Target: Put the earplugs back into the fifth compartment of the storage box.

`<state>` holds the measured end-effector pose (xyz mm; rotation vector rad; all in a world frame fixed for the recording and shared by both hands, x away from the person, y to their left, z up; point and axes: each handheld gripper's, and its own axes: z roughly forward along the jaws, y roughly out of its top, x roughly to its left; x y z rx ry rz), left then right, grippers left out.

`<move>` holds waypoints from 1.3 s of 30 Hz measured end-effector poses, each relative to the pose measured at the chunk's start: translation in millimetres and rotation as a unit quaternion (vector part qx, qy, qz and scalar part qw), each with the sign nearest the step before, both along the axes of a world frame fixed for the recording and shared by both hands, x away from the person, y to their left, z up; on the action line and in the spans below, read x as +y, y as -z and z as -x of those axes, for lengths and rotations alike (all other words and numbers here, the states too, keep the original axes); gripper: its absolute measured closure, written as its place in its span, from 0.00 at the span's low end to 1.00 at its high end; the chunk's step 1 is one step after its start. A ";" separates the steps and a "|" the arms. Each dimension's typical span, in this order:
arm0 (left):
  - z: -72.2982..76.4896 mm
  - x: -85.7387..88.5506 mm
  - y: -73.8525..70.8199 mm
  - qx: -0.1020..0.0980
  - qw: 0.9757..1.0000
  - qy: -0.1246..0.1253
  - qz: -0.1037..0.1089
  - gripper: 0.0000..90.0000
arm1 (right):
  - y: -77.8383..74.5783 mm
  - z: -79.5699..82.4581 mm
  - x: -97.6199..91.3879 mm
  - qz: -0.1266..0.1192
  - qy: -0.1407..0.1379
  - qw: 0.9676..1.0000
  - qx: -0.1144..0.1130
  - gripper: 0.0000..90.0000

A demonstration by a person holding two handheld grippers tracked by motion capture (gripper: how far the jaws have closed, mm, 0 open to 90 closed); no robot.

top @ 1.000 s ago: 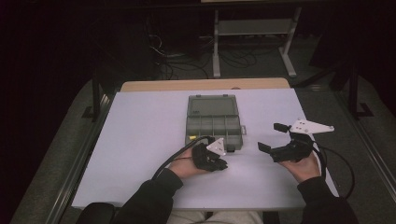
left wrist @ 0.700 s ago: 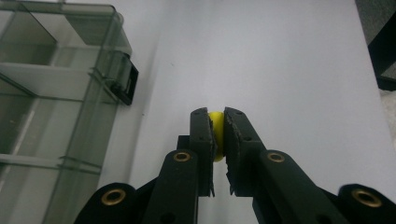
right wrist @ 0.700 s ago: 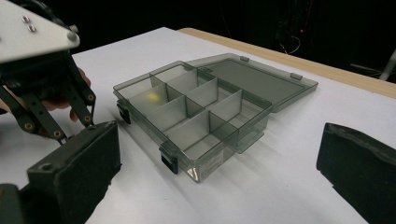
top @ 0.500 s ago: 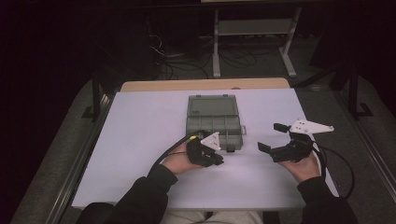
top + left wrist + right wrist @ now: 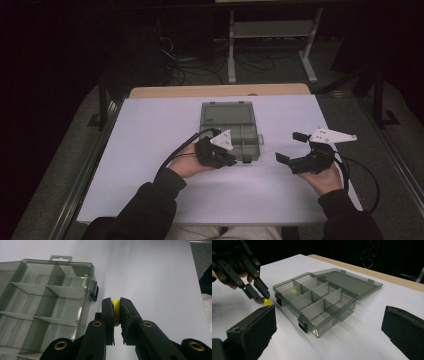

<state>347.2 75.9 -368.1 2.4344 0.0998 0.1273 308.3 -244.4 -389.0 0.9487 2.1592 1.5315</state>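
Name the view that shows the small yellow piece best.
The left gripper view: the yellow piece sits close up, pinched between the left gripper jaws. The right gripper view shows it small beside the organizer box. In the high view it's too small to tell.

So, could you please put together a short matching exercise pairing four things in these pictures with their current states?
Things:
1. left claw
2. right claw
3. small yellow ball
4. translucent grey plastic compartment box

States:
A. lid lying open flat
B. jaws wide apart, holding nothing
C. pinched between two black jaws
D. shut, just outside the box's latch corner

Pairs: 1-D, 2-B, 3-C, 4-A
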 end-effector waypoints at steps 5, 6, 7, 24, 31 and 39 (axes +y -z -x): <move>-5.0 3.9 -10.3 -0.005 1.000 -0.004 0.008 0.92 | 0.0 -0.1 -0.4 -0.001 0.001 1.000 0.001 0.00; -6.1 5.0 -12.2 -0.007 1.000 -0.006 0.008 0.92 | -0.1 -0.1 -0.4 -0.001 0.001 1.000 0.001 0.00; -7.3 6.2 -13.9 -0.007 1.000 -0.009 0.011 0.92 | -0.1 0.0 -0.4 -0.001 0.001 1.000 0.001 0.00; -35.8 36.0 -32.0 -0.002 0.997 -0.066 0.034 0.92 | 0.4 -0.6 -0.5 0.000 0.000 1.000 0.001 0.00; -46.9 48.7 -23.8 -0.002 0.995 -0.093 0.021 0.92 | 0.3 -0.5 -0.7 -0.001 0.001 1.000 0.001 0.00; -57.7 60.2 -4.6 0.005 0.992 -0.127 0.006 0.92 | 0.6 -0.8 -0.3 0.000 0.000 1.000 0.002 0.00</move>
